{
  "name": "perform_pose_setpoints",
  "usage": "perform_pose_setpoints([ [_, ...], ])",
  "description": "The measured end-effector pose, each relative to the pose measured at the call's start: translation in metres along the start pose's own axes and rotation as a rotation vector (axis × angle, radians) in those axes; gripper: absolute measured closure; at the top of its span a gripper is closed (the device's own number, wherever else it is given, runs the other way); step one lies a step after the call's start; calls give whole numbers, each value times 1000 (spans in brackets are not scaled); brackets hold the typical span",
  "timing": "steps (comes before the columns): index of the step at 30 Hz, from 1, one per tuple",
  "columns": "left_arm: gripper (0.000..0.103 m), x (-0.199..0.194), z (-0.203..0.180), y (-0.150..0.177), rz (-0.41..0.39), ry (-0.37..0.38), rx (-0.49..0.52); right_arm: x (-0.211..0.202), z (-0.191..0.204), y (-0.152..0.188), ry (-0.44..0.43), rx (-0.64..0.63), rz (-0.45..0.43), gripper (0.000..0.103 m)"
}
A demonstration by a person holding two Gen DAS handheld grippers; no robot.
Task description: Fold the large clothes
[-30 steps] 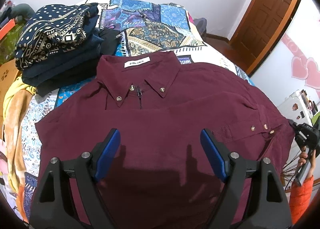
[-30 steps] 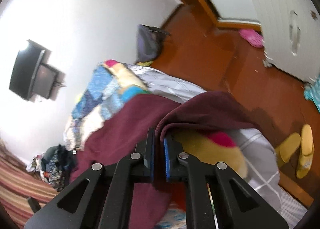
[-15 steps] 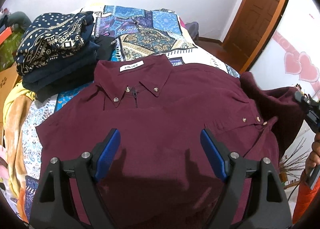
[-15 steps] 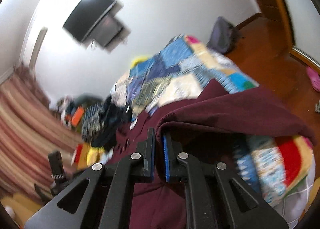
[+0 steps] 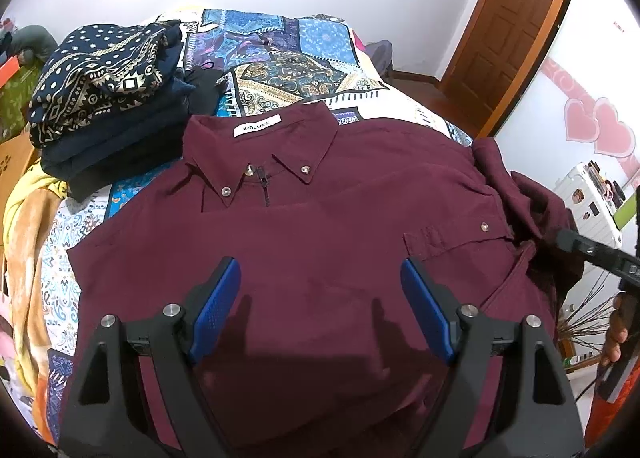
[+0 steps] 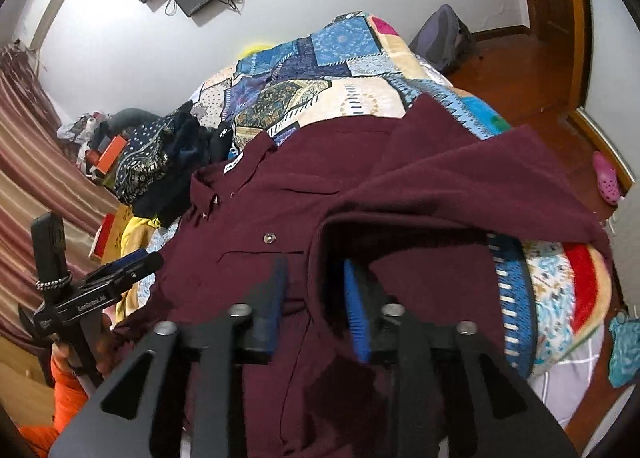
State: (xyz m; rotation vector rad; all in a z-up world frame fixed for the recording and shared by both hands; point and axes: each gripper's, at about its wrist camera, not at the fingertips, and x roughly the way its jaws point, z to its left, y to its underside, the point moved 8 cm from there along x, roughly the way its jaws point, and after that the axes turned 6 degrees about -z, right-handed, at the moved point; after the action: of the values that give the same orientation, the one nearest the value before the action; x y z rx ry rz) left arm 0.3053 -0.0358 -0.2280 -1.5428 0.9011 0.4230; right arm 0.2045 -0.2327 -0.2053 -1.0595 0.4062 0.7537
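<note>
Inspector A: The maroon shirt is lying face up on the patchwork bedspread, buttoned, collar toward the far wall, white label showing. A stack of folded dark clothes is sitting just beside the collar, on the left in the left wrist view.

Inspector B: And the left gripper?

Inspector A: It is hovering above the shirt's lower front with its blue pads spread wide. Nothing is sitting between them.

Inspector B: The right gripper?

Inspector A: Its jaws have just been opening. The sleeve is draping over from the bed's edge toward the chest, and its folded hem is hanging in the gap between the pads. One pad is lying against the cloth; the other is standing clear, so the pads are no longer pinching it.

Inspector B: Anything else?

Inspector A: A hand is showing at the right edge of the left wrist view, gripping the other tool's handle.
</note>
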Motion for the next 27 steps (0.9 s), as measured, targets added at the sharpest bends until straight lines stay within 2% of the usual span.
perform_pose_setpoints([
  [3, 21, -1, -2, -1, -6, -3, 10, -18, -7, -6, 15, 30, -56, 63],
  [6, 21, 0, -5, -2, -7, -4, 16, -41, -31, -17, 58, 115, -137, 55],
  [8, 21, 1, -6, -1, -3, -3, 17, -51, -51, -23, 114, 191, -187, 38],
  [9, 21, 2, -7, -1, -1, -3, 18, -54, -61, -26, 135, 228, -207, 37],
  [12, 21, 4, -9, 0, 5, -3, 20, -61, -103, -28, 196, 384, -251, 37],
  [18, 21, 8, -12, 1, 13, -13, 29, -45, -158, -13, 166, 640, -235, 37],
  [21, 21, 11, -11, 0, 20, -22, 27, -33, -172, -6, 170, 689, -221, 37],
  [27, 21, 17, -10, -2, 31, -37, 20, -5, -195, -2, 117, 788, -194, 37],
])
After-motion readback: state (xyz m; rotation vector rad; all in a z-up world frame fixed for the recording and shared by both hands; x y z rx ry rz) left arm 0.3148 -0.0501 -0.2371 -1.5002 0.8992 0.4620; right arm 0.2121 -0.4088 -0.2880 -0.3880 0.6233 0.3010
